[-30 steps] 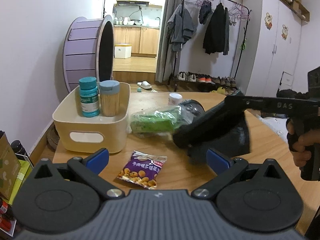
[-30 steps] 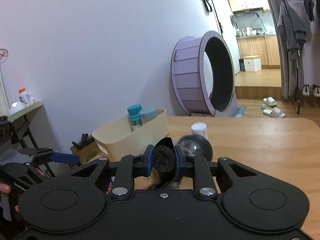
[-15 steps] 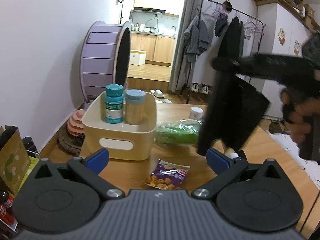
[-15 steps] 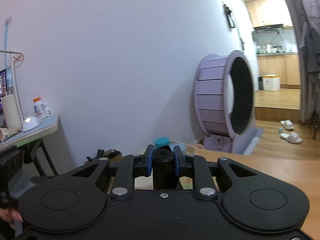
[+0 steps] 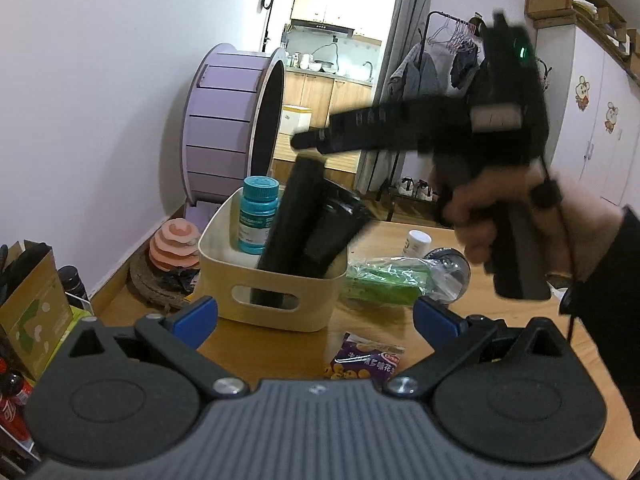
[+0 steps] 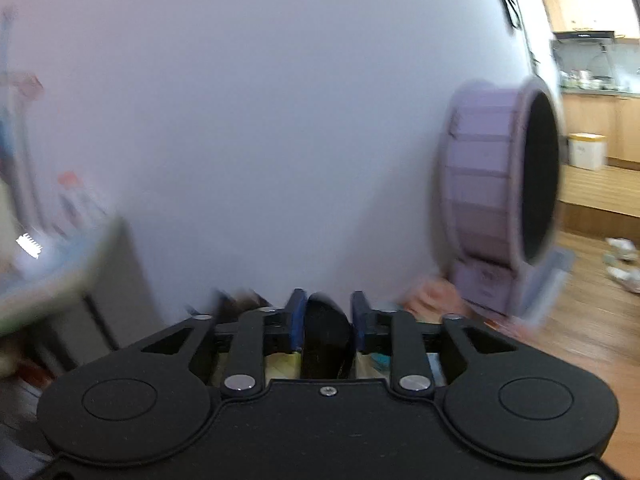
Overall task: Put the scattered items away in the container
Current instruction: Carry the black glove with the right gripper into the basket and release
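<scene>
A cream bin (image 5: 280, 300) stands on the wooden table with a teal bottle (image 5: 258, 216) in it. A black roll of bags (image 5: 292, 220) leans upright inside the bin, its foot showing through the handle hole. My right gripper (image 5: 308, 142) hovers just above the roll's top. In the right wrist view the roll (image 6: 326, 332) sits between the right gripper's (image 6: 327, 320) jaws, which are opening and stand slightly off it. My left gripper (image 5: 316, 314) is open and holds nothing, in front of the bin. A purple snack packet (image 5: 366, 360) and a green packet (image 5: 384, 280) lie on the table.
A small white bottle (image 5: 418, 240) and a dark round object (image 5: 452, 264) lie behind the green packet. A person's hand (image 5: 500, 208) holds the right gripper's handle. A purple wheel (image 5: 232, 128) stands against the wall, and a cardboard box (image 5: 36, 292) sits at the left.
The right gripper lifted the black roll off the table and carried it left over the bin. The roll now stands inside the bin, and the jaws have parted a little.
</scene>
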